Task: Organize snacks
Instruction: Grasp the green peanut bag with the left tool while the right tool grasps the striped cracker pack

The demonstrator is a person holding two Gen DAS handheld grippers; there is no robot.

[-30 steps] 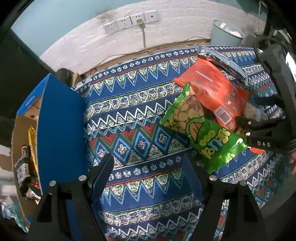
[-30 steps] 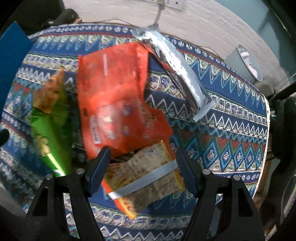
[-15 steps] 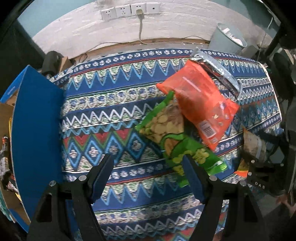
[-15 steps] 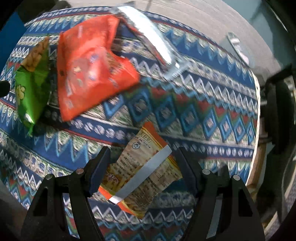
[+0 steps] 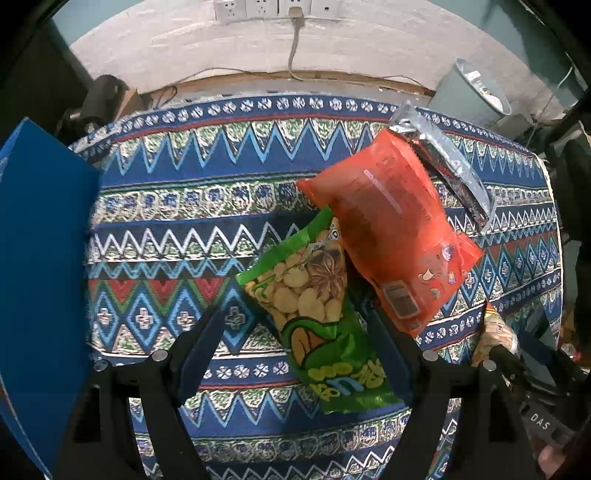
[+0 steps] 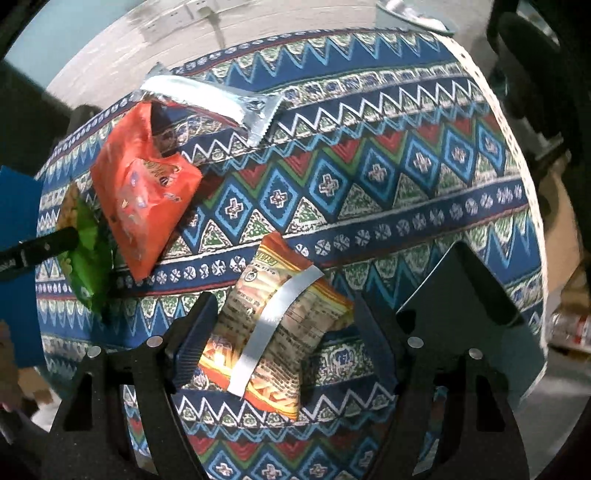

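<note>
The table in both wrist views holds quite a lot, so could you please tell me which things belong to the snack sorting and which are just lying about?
Part of the job:
- green snack bag
- orange bag
- silver packet
- yellow-orange snack pack
- blue box flap

Just lying about:
- patterned tablecloth
- grey bin
- wall sockets

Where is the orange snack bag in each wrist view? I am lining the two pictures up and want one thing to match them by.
Left wrist view: the orange snack bag lies right of centre, its lower edge over the green snack bag.
Right wrist view: the orange snack bag lies at the left, again beside the green snack bag.
Shared landmark: the silver packet at the orange bag's far end.
</note>
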